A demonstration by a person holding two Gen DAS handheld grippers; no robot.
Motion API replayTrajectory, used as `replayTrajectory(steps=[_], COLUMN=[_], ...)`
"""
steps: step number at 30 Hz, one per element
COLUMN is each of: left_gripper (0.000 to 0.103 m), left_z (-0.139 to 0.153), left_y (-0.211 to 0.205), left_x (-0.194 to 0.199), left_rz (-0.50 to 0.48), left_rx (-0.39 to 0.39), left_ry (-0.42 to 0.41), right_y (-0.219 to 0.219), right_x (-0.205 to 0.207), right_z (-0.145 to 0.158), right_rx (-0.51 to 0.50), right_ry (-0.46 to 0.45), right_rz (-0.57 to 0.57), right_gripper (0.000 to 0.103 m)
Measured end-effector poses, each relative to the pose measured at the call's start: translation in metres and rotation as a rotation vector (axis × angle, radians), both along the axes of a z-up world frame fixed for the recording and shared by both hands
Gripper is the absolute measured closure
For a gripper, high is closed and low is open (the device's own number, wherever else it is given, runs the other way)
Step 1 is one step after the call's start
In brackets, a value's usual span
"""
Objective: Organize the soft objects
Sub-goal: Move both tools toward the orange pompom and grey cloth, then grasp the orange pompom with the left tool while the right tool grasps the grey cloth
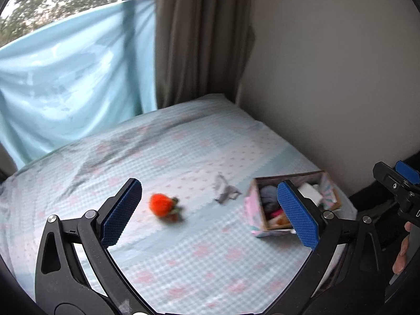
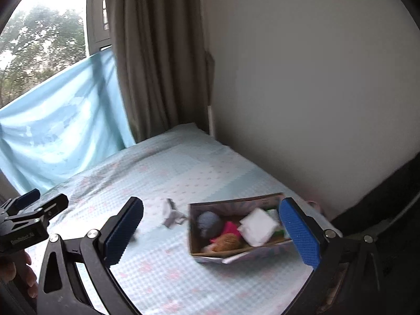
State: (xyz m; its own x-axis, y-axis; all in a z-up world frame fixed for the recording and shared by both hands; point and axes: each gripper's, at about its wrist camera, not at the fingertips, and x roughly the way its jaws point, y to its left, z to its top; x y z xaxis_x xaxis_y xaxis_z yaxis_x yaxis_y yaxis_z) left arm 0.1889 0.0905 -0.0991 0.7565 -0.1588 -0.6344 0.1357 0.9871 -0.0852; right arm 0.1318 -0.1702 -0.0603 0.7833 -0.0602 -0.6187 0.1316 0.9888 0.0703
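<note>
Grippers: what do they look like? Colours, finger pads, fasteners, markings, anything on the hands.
Both the left gripper and the right gripper are matte black, with triangular cut-outs in the arms and silver round pivot screws. The fingers carry blue pads with a knurled diamond texture. White lettering on the left gripper's body is unreadable. Bare fingers; no sleeves or cables in view.

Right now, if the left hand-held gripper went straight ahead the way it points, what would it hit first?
Probably the checked blue-and-pink bedsheet, between the fuzzy orange strawberry toy and the crumpled grey cloth; depth is uncertain.
</note>
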Motion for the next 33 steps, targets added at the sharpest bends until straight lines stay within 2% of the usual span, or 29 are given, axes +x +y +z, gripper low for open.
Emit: replayTrajectory(steps=[6,12,14,17,20,27,33], left_gripper=[0.000,0.000,0.000,0.001,0.001,0.005,0.011], left_z=[-0.039,-0.101,-0.120,-0.159,-0.201,-0.283,-0.344], left_y=[0.049,0.083,0.087,0.092,0.096,0.095,0.086], left_x=[0.034,0.080,0.091,0.113,0.136,0.170,0.183], left_rz=[0.088,0.123,0.123,0.117,0.118,0.104,0.080], left_rx=[-0.005,0.007,0.011,0.010,0.000,-0.046,-0.080], left_ry=[0.045,0.125,0.140,0.180,0.219,0.260,0.283], right_y=[0.054,0.099,0.113,0.125,0.132,0.139,0.135], right_x=[0.052,0.113,0.137,0.159,0.176,0.211,0.236], right_z=[-0.039,-0.101,-0.131,-0.170,-0.204,-0.291,-0.347], right_rx=[0.008,0.024,0.042,0.044,-0.002,-0.006,-0.057], right_ry=[0.022,0.068,0.103,0.134,0.167,0.234,0.281], right_rz=[0.103,0.152,0.156,0.143,0.091,0.022,-0.013], right_gripper=[0.000,0.000,0.000,0.000,0.000,0.001,0.012])
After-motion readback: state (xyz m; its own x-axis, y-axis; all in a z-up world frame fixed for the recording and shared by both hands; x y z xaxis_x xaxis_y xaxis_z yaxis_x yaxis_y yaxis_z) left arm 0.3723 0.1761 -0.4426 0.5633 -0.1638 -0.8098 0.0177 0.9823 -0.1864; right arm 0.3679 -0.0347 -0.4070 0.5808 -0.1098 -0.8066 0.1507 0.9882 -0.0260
